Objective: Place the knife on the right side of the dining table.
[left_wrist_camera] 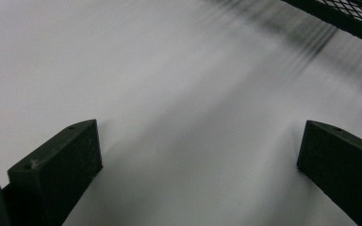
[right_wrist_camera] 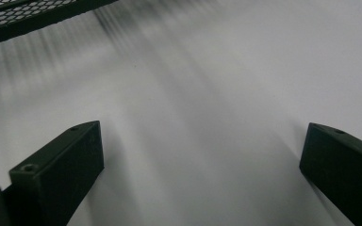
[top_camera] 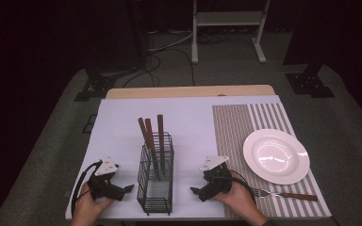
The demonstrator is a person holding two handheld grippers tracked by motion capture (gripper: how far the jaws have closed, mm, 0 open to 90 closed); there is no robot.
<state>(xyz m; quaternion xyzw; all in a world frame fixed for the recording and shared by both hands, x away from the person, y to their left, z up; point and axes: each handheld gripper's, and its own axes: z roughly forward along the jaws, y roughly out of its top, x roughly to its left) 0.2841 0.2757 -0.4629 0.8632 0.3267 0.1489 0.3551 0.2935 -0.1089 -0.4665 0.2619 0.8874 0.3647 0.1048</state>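
Wire basket point(top_camera: 156, 181) between left gripper point(top_camera: 128, 189); right gripper point(top_camera: 194, 191)

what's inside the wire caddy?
Three brown-handled utensils stand in the caddy, handles sticking out above its rim. Their working ends sit low behind the mesh, so I can't tell which are knives, forks or spoons.

Showing matt white, paper-smooth sheeting point(top_camera: 122, 122) over the desk point(top_camera: 188, 91), its pale wooden edge peeking out behind the sheet. Standing on the sheet, a black wire-mesh metal caddy point(top_camera: 156, 181) holding utensils with reddish-brown wooden handles point(top_camera: 160, 125). Lying right of the caddy, a woven striped cloth placemat point(top_camera: 231, 127) carrying a glossy white ceramic plate point(top_camera: 276, 156) and a shiny metal fork point(top_camera: 283, 193). Looking matt black plastic, both claws.
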